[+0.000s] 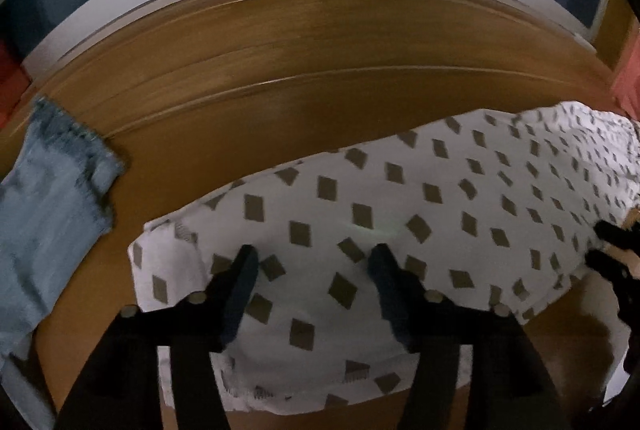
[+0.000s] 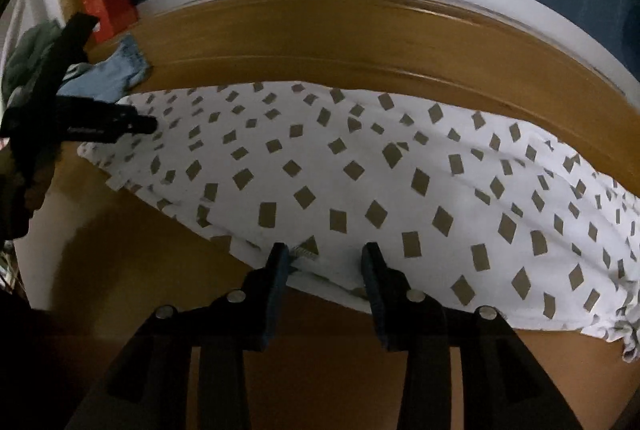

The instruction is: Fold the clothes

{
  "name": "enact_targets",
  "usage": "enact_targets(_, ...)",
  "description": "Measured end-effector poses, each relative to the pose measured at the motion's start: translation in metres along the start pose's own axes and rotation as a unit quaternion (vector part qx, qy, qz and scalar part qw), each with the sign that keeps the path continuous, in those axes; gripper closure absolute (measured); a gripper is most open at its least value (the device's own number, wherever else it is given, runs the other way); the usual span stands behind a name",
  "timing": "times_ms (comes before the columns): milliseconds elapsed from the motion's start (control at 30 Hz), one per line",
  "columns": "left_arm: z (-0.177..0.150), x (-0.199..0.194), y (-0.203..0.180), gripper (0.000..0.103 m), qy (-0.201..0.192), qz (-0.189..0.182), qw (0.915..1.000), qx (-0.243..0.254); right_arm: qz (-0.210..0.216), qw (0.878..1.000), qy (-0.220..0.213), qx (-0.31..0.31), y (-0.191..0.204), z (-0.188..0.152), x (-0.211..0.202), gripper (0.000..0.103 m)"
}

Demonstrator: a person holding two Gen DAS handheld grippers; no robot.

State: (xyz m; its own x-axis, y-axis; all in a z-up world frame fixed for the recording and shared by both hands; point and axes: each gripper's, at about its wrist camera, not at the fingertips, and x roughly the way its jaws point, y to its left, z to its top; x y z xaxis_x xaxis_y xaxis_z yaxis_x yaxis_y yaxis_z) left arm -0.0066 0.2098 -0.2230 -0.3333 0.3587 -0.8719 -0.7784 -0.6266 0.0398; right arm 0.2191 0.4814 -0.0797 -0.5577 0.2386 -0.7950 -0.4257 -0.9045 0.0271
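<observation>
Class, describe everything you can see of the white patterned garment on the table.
The white garment looks like thin woven cloth printed with grey-brown diamonds. It lies spread in a long, roughly flat band on the wooden table, edges slightly rumpled. Both grippers, left and right, stand open over its near edge; neither grips it.

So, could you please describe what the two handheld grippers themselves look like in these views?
Both look alike: the left gripper and right gripper are matte black, each with two flat, tapering fingers lined with dark bluish pads. Round silver pivot pins join angular black linkage bars behind. No cables, markings or sleeves show.
</observation>
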Motion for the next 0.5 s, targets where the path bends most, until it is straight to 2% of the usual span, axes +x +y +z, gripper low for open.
enact_targets(100, -0.012, 0.0, 0.001, 0.043, 0.002, 0.009, 1.0, 0.001, 0.012, 0.999, -0.002, 0.032, -0.001, 0.003, 0.0, 0.064)
enact_targets(167, -0.013, 0.0, 0.0, 0.043, 0.002, 0.017, 0.9997, 0.017, 0.0, 0.998, -0.017, 0.06, -0.009, -0.001, -0.013, 0.064)
enact_targets(267, -0.011, -0.003, -0.006, 0.047, -0.001, 0.025, 0.9986, 0.047, -0.079, 0.99, -0.031, 0.113, -0.035, -0.019, -0.042, 0.064)
enact_targets(400, -0.022, -0.01, -0.032, 0.047, -0.014, -0.031, 0.9973, 0.065, -0.181, 0.969, -0.025, 0.163, -0.085, -0.053, -0.073, 0.064)
enact_targets(500, -0.027, -0.008, -0.066, 0.047, -0.013, -0.069, 0.9938, 0.085, -0.239, 0.959, -0.016, 0.151, -0.119, -0.069, -0.081, 0.064)
